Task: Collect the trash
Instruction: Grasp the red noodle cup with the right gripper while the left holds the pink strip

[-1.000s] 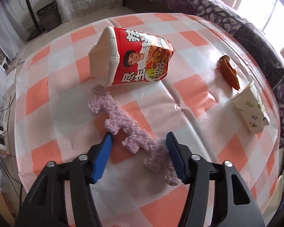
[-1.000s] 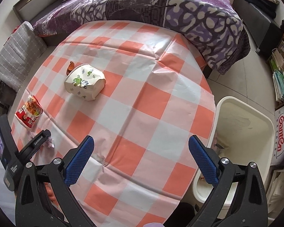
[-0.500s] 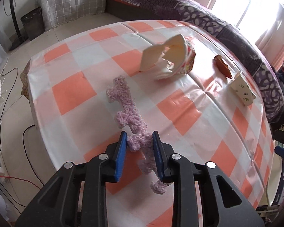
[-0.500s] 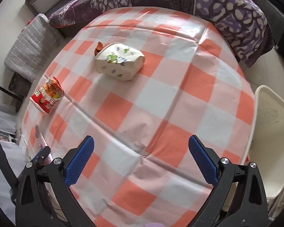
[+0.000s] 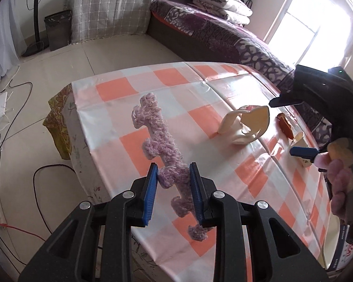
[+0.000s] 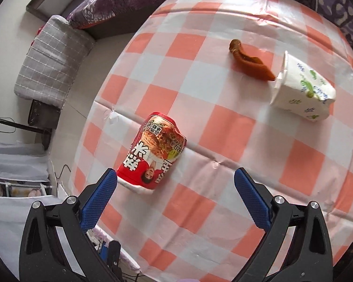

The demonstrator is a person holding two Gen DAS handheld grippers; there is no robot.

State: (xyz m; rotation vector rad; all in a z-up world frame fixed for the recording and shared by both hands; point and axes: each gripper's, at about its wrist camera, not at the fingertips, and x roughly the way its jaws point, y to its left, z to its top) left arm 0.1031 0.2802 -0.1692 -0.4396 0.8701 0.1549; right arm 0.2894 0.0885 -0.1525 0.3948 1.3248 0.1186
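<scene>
Lilac crochet strip (image 5: 163, 145) clamped between left jaws.

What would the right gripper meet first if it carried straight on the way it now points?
Probably the bare checked tablecloth just right of the red noodle cup. The right gripper is open, and the cup lies nearer its left finger than the midline; depth is unclear, so that finger might clip the cup.

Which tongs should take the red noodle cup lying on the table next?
Right. The right tongs stand open just above the red noodle cup, while the left tongs are shut on the purple knitted strip.
</scene>
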